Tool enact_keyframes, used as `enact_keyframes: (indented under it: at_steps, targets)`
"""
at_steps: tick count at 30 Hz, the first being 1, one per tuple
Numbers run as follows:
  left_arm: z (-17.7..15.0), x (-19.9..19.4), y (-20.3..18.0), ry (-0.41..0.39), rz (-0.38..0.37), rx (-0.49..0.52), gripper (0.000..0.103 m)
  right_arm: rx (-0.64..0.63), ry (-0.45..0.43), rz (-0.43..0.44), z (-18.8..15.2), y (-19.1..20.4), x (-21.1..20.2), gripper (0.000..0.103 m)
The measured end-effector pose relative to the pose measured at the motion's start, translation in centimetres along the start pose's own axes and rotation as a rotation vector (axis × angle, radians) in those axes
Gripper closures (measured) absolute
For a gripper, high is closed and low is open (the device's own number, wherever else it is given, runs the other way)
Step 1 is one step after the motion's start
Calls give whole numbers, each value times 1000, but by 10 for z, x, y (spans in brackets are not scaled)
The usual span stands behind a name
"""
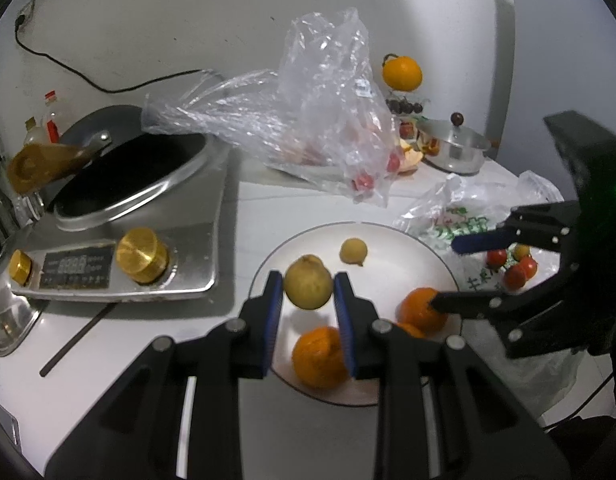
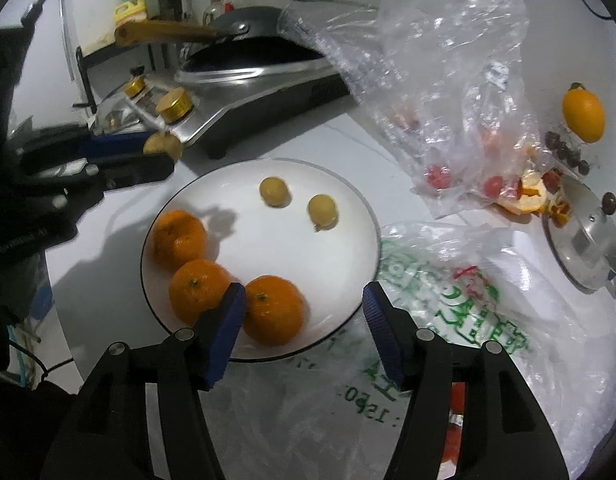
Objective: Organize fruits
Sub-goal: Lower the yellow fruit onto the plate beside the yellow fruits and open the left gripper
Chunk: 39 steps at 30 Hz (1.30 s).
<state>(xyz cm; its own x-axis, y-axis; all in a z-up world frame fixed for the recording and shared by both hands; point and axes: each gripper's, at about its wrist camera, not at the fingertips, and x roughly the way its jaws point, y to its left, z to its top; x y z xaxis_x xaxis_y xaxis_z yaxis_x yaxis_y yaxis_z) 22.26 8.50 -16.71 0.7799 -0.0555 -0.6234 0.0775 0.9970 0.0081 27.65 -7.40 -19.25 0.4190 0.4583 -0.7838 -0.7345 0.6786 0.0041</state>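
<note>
The white plate (image 2: 360, 216) on the table (image 2: 107, 280) holds three oranges (image 2: 271, 308) and two small yellow fruits (image 2: 323, 208). The left tongs (image 1: 308, 292) pinch a third yellow fruit (image 1: 308, 286) above the plate; the right tongs (image 2: 303, 328) stand spread, empty.

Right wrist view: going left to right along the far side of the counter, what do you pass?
Left gripper shut on a small yellow fruit → gold knob → clear plastic bag → large orange fruit → pot lid.
</note>
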Motion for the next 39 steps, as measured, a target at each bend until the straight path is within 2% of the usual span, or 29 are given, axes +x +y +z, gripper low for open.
enact_keyframes:
  at_steps: [8,15,27,39]
  targets:
    - [5,31,-8,46,-50,-4,76,50,-60,11,-1,-21,-11,39]
    - [10,63,-21,106,-74,20,76,57,-62,31,-2,-32,-6,39]
    - [12,97,-34,176,-67,52,76,76,-63,49,-6,-46,0,39]
    - [9,105,-32,210,-32,45,75,77,-65,52,-6,-47,2,39]
